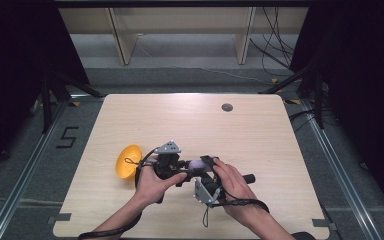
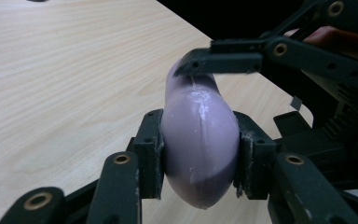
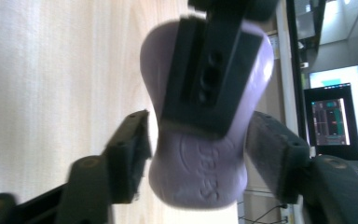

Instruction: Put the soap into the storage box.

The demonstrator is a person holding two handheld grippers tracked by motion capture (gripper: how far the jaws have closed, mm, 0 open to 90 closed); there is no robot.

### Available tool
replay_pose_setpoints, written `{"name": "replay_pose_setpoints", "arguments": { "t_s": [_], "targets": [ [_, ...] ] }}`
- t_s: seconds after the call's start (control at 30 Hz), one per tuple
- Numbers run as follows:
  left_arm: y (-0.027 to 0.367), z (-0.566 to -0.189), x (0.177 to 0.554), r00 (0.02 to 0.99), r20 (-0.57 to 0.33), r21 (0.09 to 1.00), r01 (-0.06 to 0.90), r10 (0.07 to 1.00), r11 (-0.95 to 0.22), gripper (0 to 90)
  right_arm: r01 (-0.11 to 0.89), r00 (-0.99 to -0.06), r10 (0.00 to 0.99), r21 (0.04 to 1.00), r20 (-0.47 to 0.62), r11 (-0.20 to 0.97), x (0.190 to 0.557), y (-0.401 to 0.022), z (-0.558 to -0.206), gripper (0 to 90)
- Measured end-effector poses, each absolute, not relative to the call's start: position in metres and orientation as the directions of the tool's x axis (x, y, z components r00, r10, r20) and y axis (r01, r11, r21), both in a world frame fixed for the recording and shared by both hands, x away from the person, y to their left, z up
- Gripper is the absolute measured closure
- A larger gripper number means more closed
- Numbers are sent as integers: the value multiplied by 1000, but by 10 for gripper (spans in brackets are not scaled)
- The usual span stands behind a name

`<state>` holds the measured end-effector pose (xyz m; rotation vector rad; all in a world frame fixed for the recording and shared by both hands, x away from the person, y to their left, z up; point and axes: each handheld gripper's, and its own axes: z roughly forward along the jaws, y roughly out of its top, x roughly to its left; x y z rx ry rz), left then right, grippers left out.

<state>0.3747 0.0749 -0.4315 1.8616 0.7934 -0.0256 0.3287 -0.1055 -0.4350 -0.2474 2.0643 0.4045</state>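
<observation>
From above, both your hands meet near the table's (image 1: 260,130) front edge, the purple soap bar (image 1: 197,163) between them, a yellow bowl (image 1: 128,161) off left. Your left gripper's (image 2: 200,154) view shows it clenched across the bar, long axis running away toward the other claw. Your right gripper (image 3: 196,154) straddles the near end, released, pads (image 3: 272,149) apart from it.

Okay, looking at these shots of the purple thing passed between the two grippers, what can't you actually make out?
- Purple object: its far end in the left gripper view, covered by the right gripper's jaw.
- Raised lettering on it, right gripper view: too blurred to read.
- Yellow bowl, high view: its right edge hidden behind the left gripper.
- Right gripper: whether its pads touch the purple object, blurred.
</observation>
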Motion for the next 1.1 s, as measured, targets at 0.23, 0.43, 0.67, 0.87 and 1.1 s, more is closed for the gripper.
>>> {"name": "replay_pose_setpoints", "arguments": {
  "t_s": [0.23, 0.43, 0.67, 0.87, 1.1],
  "targets": [
    [88, -425, 375, 758, -344, 837, 515, 554, -184, 586, -354, -468, 4, 192, -884, 915, 324, -110, -430, 351],
    [101, -421, 372, 746, -313, 849, 497, 588, -179, 587, -357, -455, 12, 195, -890, 914, 317, -117, -423, 352],
    [112, -418, 369, 732, -288, 849, 494, 618, -190, 587, -265, -514, 138, 310, -847, 913, 317, -135, -426, 369],
    [123, -417, 367, 715, -275, 851, 492, 642, -183, 587, -182, -555, 250, 409, -794, 894, 316, -147, -430, 381],
    [136, -416, 364, 689, -259, 859, 484, 677, -164, 588, -114, -580, 327, 472, -746, 874, 316, -159, -432, 388]
  ]
}}
